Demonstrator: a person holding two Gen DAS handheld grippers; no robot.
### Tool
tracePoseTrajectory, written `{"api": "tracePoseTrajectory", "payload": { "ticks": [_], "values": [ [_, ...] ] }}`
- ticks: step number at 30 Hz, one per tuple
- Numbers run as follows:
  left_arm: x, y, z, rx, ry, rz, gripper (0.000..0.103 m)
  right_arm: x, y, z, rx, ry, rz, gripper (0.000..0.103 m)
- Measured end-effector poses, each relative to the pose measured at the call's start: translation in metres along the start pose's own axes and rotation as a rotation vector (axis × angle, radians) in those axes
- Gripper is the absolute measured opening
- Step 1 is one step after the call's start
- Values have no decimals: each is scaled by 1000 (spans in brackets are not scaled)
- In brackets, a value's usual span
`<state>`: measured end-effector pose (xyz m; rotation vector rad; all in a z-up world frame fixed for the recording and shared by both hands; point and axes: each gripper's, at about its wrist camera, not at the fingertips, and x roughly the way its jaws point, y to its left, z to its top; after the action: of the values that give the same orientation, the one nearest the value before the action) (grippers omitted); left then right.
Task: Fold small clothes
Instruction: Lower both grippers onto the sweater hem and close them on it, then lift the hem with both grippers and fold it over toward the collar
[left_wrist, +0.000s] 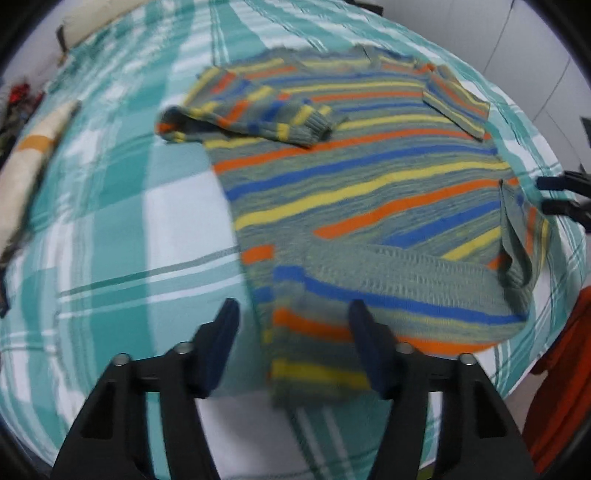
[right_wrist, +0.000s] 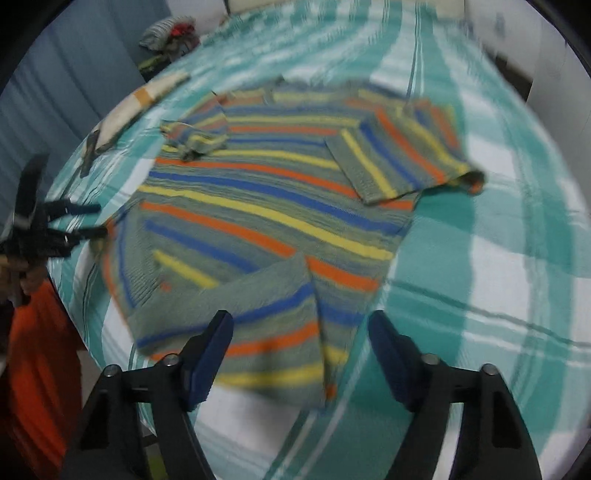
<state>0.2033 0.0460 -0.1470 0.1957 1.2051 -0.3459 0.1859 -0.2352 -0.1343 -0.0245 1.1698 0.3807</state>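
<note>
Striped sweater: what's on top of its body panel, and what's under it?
On the striped sweater, both sleeves lie folded inward: one sleeve, the other sleeve. The bottom hem is turned up. Under it lies the teal plaid bedsheet; what the sweater covers cannot be seen.

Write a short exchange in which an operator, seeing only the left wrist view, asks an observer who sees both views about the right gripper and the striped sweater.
Operator: Has the right gripper pinched the striped sweater? I see only its fingertips.
Observer: No. In the right wrist view it stands open, with the sweater's near hem corner lying between its fingers, not pinched.
Operator: What holds my left gripper?
Observer: A hand grips it from behind, beside the sweater's side edge, above the checked bedsheet.
</note>
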Motion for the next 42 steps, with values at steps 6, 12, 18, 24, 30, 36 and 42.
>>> {"api": "tracePoseTrajectory", "payload": {
  "ticks": [6, 12, 18, 24, 30, 36, 42],
  "values": [
    [3, -22, -1, 86, 2, -45, 2, 42, 16, 23, -69, 124, 104, 5],
    [-81, -34, -56, 267, -160, -180, 1, -32, 33, -19, -192, -9, 170, 3],
    [-109, -39, -147, 386, -34, -224, 5, -91, 26, -129, -284, 50, 147, 3],
    [-100, -8, -166, 150, -5, -181, 57, -66, -5, -172, -161, 214, 49, 35],
    [-68, -4, -155, -147, -14, -247, 64, -73, -45, -163, 181, 122, 188, 36],
    [-25, -21, -155, -290, 55, -254, 39, -23, -47, -166, 398, 127, 287, 36],
    [-53, -12, -156, -240, 11, -372, 3, -26, -22, -161, 378, 70, 321, 5]
  ]
}}
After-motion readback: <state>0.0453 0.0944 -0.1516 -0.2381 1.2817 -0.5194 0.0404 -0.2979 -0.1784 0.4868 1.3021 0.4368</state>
